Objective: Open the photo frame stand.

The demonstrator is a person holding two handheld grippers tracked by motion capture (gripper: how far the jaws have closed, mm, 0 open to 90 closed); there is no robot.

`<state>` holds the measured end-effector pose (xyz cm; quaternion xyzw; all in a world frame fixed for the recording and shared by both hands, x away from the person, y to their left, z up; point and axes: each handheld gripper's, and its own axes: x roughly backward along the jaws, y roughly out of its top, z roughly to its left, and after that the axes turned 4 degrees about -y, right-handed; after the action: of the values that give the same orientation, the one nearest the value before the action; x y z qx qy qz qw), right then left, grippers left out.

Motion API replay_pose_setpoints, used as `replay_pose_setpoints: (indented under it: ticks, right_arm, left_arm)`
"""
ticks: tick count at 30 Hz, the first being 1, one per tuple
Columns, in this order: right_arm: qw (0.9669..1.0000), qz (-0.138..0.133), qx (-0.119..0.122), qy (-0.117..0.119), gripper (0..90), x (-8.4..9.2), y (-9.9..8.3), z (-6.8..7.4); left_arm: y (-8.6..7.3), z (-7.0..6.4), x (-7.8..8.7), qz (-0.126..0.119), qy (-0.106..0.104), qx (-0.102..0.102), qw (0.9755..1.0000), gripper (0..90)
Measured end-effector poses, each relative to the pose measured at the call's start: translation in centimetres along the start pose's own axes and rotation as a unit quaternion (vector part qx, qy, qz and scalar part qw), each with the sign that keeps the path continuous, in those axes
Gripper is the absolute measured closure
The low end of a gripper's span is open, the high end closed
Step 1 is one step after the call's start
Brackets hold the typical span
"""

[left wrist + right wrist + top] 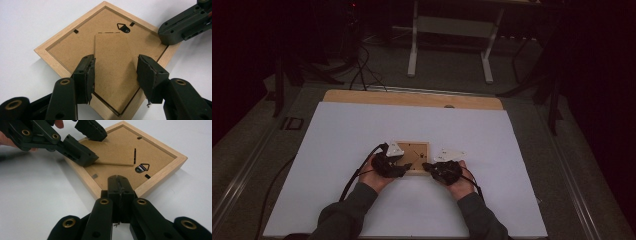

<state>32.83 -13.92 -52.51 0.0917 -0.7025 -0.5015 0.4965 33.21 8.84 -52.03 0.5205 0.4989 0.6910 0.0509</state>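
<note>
Here, both forearms in dark sleeves come in from the bottom of the high view and bend inward, so the two hands meet at the near edge of a square light-wood picture frame (412,156) lying face down. The left gripper (115,72) points at a corner of the frame, its jaws standing apart on either side of the brown fibreboard easel stand (113,72) of the backing; the pads do not seem to press on it. The right gripper (119,185) has its jaws closed together, with nothing between them, and its tip rests on the frame's wooden rim at a corner.

There is one frame, one easel stand, one black triangular hanger ring (123,27), and at least three small black retaining tabs along the inner edge. Two grippers are in play, each trailing a black cable.

The frame lies in the middle of the near half of a white sheet covering the desk (362,130), whose wooden far edge shows. Beyond it the room is dark, with grey floor, cables and a white-legged stand (451,40).
</note>
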Motion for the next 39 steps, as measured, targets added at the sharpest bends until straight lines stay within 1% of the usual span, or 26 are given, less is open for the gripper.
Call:
replay_pose_setpoints:
  ticks: [2, 6, 10, 16, 23, 25, 31, 39]
  right_arm:
    - [1.0000, 0.000, 0.001, 0.000, 89.9, 0.0, 0.0, 0.0]
    - [1.0000, 0.001, 0.002, -0.001, 89.9, 0.0, 0.0, 0.0]
    - [1.0000, 0.001, 0.002, -0.001, 90.0, 0.0, 0.0, 0.0]
    - [1.0000, 0.000, 0.002, -0.001, 90.0, -0.1, 0.0, 0.0]
    - [1.0000, 0.001, 0.000, -0.001, 90.0, -0.1, 0.1, 0.0]
    - [1.0000, 0.003, 0.001, -0.002, 90.0, -0.1, 0.1, -0.1]
    - [1.0000, 0.005, 0.002, -0.002, 90.0, -0.1, 0.1, -0.1]
    - [0.9999, 0.008, 0.011, -0.004, 90.0, -0.2, 0.2, -0.1]
  left_arm:
    - [0.0, 0.0, 0.0, -0.001, 0.002, 0.000, 1.0000, 50.7]
    - [0.1, -0.1, 0.0, 0.001, 0.004, -0.002, 1.0000, 51.0]
    - [0.3, -0.3, 0.0, 0.005, 0.014, -0.008, 0.9999, 51.3]
    - [0.7, -0.4, 0.0, 0.013, 0.020, -0.008, 0.9997, 51.6]
    - [1.2, -0.5, 0.2, 0.014, 0.022, -0.006, 0.9996, 51.8]
    - [1.6, -0.7, 0.4, 0.014, 0.026, -0.010, 0.9995, 51.8]
    - [2.3, -0.8, 0.5, 0.019, 0.030, -0.011, 0.9993, 51.9]
    - [2.7, -0.7, 0.7, 0.023, 0.029, -0.008, 0.9993, 51.9]
